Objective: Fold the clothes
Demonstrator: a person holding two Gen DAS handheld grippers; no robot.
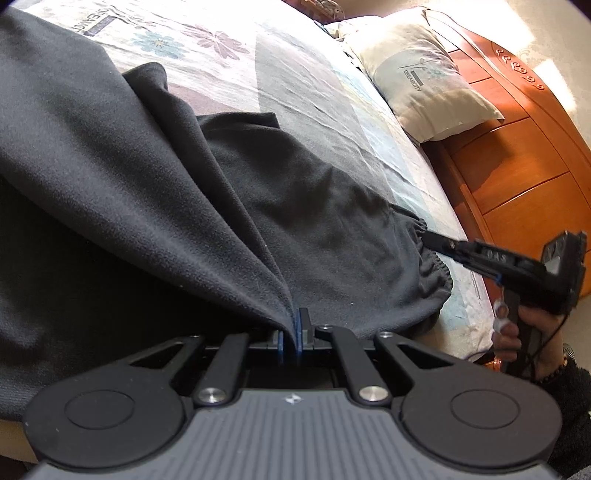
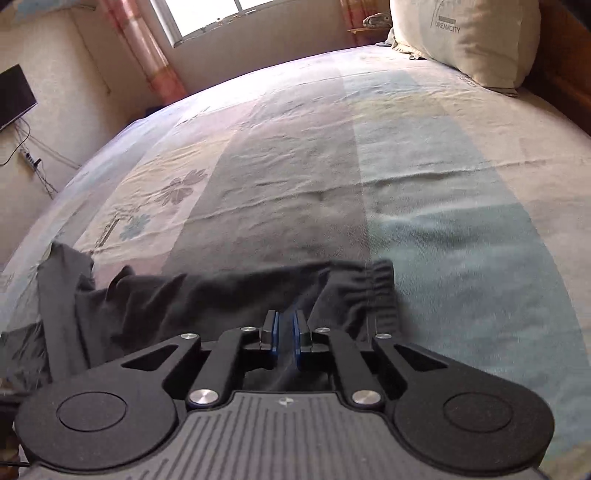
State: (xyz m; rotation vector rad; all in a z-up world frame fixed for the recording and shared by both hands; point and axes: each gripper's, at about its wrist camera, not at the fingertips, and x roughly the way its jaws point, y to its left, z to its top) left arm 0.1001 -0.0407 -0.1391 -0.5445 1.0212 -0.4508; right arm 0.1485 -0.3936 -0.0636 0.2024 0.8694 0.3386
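Fleece trousers [image 1: 317,221], dark, matte, elastic-gathered waistband, pinched by left hand-held gripper [image 1: 292,334].

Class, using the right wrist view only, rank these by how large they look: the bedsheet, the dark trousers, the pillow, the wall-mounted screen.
1. bedsheet
2. dark trousers
3. pillow, cropped by the frame and farther away, so unsure
4. wall-mounted screen, also cropped

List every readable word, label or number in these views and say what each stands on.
"DREAMCITY": printed on the pillow, clear in the right wrist view, smaller in the left.
"DREAMCITY": on the bedsheet, near the top left of the left wrist view, seen turned.
Markings on the right gripper: too blurred to read.
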